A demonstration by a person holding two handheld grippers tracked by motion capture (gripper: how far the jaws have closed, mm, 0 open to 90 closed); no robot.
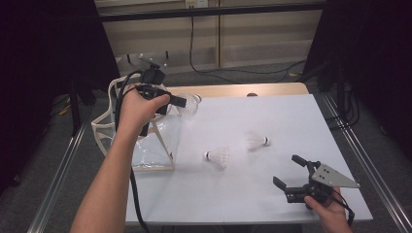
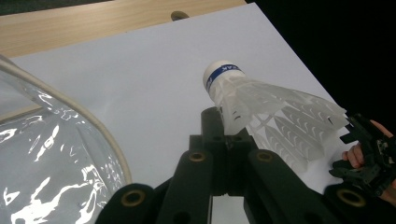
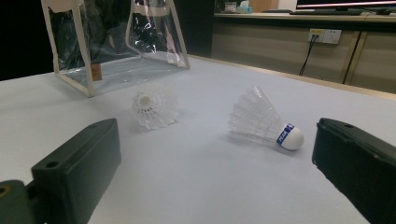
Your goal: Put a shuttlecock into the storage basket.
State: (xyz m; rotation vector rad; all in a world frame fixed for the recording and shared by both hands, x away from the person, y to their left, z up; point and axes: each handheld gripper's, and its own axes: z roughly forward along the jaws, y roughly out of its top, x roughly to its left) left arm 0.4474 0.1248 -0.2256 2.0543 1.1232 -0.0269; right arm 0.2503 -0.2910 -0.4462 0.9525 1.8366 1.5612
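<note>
My left gripper (image 1: 180,102) is clenched on a shuttlecock (image 2: 261,109), held above the desk (image 1: 252,194) at about ten o'clock, just beside the clear bag (image 1: 145,141); its cork points away from me in the left gripper view. My right gripper (image 1: 290,171) sits released at five o'clock, jaws wide apart with nothing between them. Two more shuttlecocks lie mid-desk: one (image 1: 217,156) near the bag, another (image 1: 256,141) at its two o'clock.

Three white plastic shuttlecocks: one held up (image 2: 261,112), two lying on the table (image 1: 218,156) (image 1: 256,141). One clear plastic bag with cream trim (image 1: 145,141). Two black two-jaw grippers (image 1: 165,99) (image 1: 291,171).
</note>
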